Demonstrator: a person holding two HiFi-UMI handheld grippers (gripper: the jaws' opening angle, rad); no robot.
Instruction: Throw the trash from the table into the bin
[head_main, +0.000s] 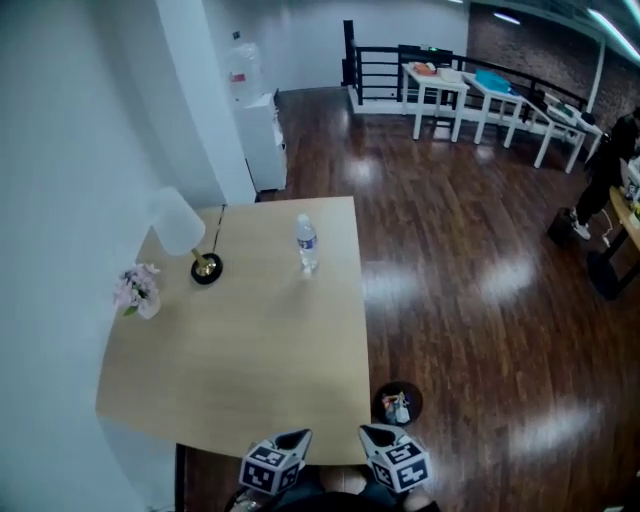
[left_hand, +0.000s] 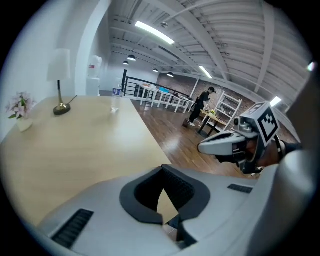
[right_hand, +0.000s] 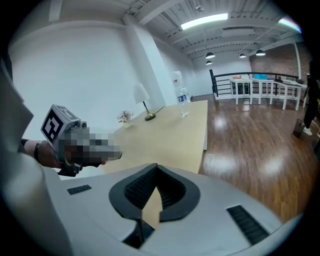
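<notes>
Tabletop (head_main: 250, 350) bears an upright bottle (head_main: 307, 243), far ahead of the left claw (head_main: 298, 438), which is nearer. That one and the right claw (head_main: 372, 433) are closed and empty; the bin (head_main: 398, 405) sits just beyond the right.

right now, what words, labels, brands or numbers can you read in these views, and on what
No text reads clearly in any view.
water bottle: label too small to read.
bin: trash inside, print too small to read.
left gripper and right gripper: black-and-white square markers only, no letters or digits.
</notes>
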